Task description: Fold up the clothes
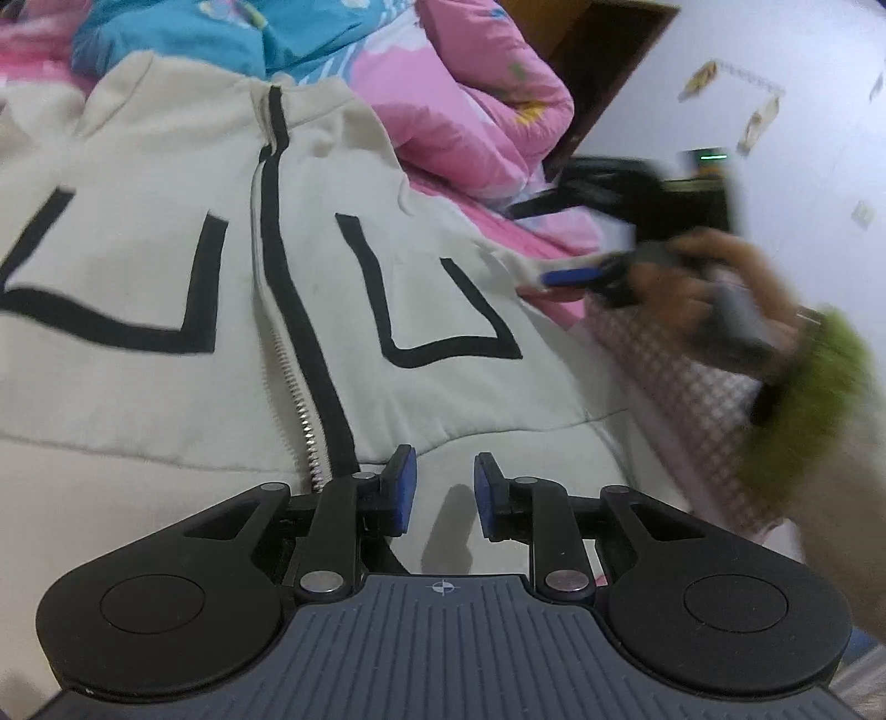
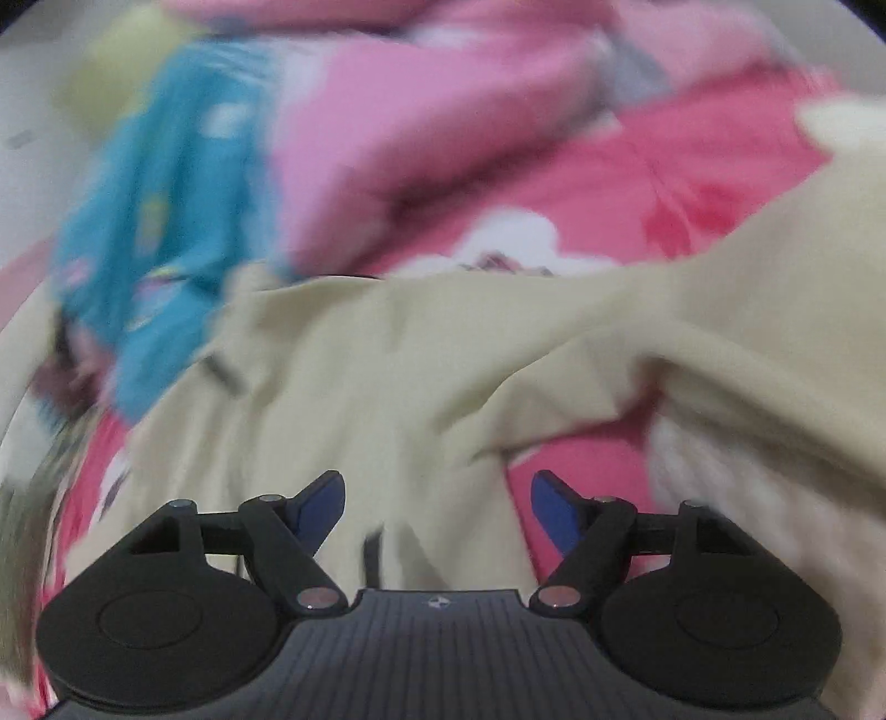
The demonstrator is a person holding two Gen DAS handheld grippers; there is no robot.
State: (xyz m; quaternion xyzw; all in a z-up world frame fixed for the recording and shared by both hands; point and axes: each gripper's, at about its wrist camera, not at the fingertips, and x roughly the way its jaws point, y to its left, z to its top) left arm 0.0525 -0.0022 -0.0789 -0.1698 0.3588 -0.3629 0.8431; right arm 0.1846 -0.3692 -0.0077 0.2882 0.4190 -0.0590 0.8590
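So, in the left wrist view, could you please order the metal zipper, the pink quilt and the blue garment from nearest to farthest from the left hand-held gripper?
From the left hand-held gripper:
1. Metal zipper, just ahead, slightly left.
2. Pink quilt, upper right.
3. Blue garment, top, beyond the jacket's collar.

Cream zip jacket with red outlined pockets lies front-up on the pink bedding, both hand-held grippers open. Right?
Not quite: the pocket outlines are black, not red, as the left wrist view shows. The rest holds: the cream zip jacket lies front-up on the pink bedding, and the left hand-held gripper and right hand-held gripper are both open.
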